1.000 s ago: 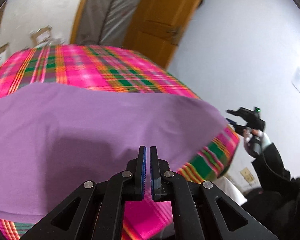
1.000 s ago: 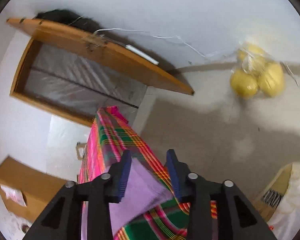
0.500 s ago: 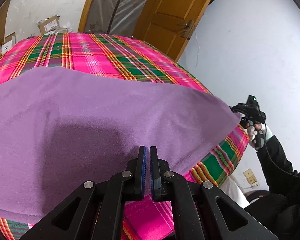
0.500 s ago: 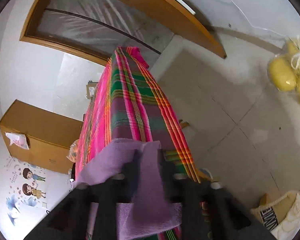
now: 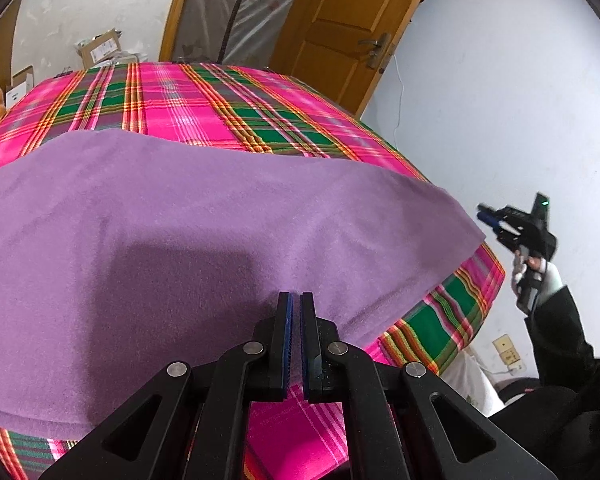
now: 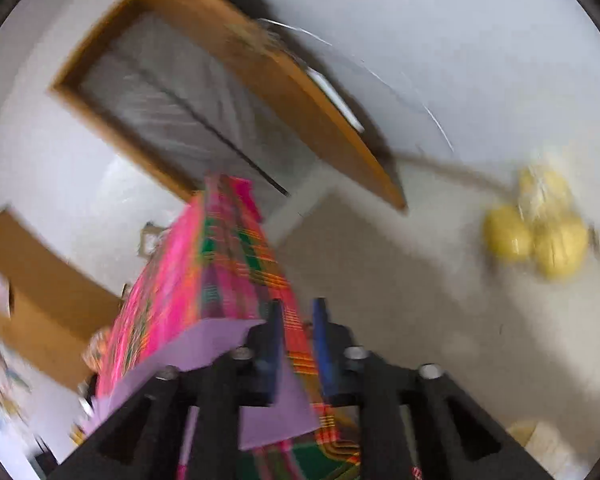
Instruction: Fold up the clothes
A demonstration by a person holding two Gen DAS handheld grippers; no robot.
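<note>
A purple cloth (image 5: 204, 240) lies spread over a table with a pink and green plaid cover (image 5: 220, 108). My left gripper (image 5: 294, 300) is shut, its tips at the cloth's near edge; whether it pinches the cloth I cannot tell. My right gripper (image 6: 296, 320) is open and empty, off the table's right end, near the cloth's right corner (image 6: 220, 344). It also shows in the left wrist view (image 5: 496, 220), held in a gloved hand, apart from the cloth corner. The right wrist view is blurred.
A wooden door (image 5: 348, 28) and a plastic-covered doorway (image 5: 228, 12) stand behind the table. Cardboard boxes (image 5: 100, 46) sit at the back left. A bag of yellow fruit (image 6: 540, 232) lies on the floor. A white wall (image 5: 500, 100) is to the right.
The right gripper swung in toward the cloth corner half a second ago, then pulled back out, open. The left gripper stays shut at the near edge, and its view has tilted down a little.
</note>
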